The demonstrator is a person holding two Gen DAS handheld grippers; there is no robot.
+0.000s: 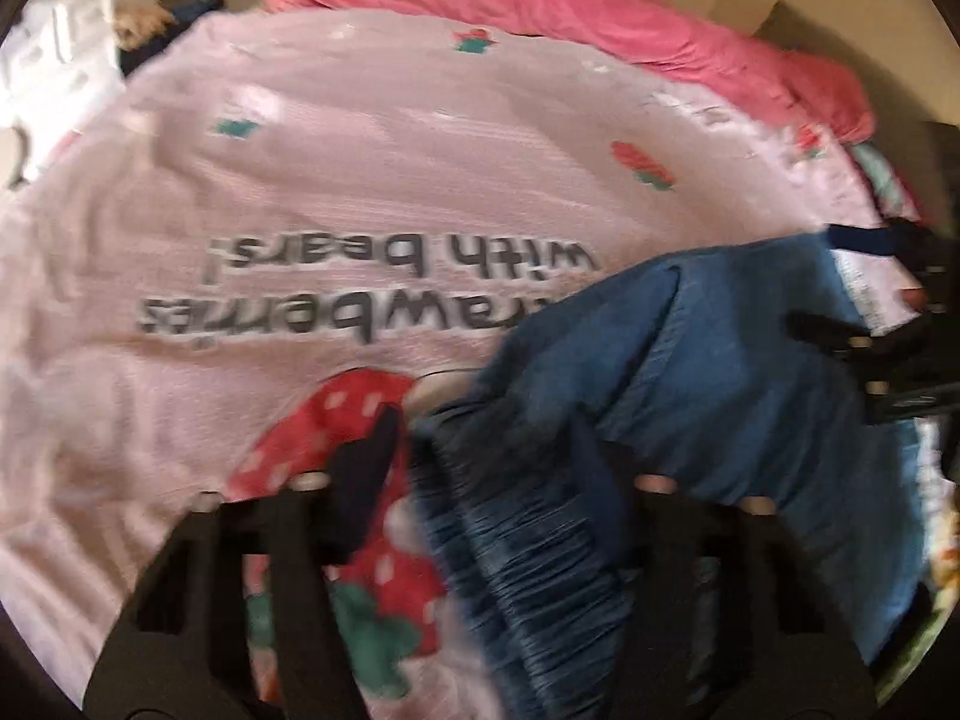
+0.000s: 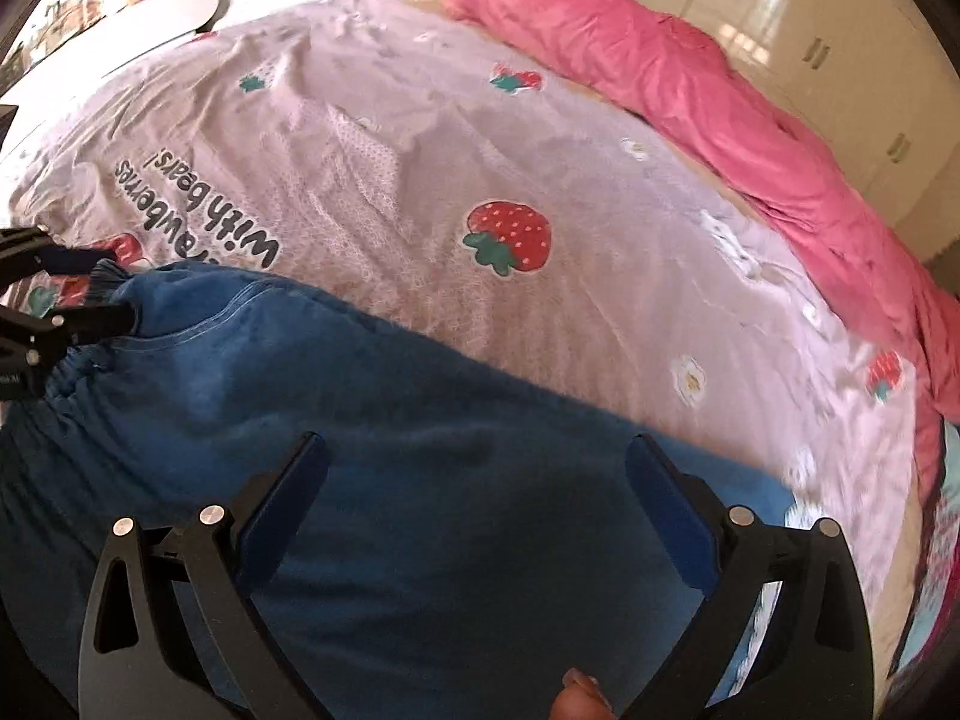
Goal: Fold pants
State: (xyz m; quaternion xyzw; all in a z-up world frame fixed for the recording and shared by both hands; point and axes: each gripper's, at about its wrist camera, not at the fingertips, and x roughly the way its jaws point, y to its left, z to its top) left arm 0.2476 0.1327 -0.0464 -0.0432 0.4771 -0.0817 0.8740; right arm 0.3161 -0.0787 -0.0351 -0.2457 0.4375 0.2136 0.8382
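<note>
Two grippers over one pair of blue pants (image 2: 372, 396) on a bed

The left gripper (image 2: 114, 288) has its jaws narrowed on the gathered waistband; the right gripper (image 2: 474, 480) stands wide, pads clear of the denim beneath. The pants lie on one pale pink strawberry-print sheet (image 2: 420, 180), near its front edge; one bright pink quilt (image 2: 690, 90) is bunched along the far side
</note>
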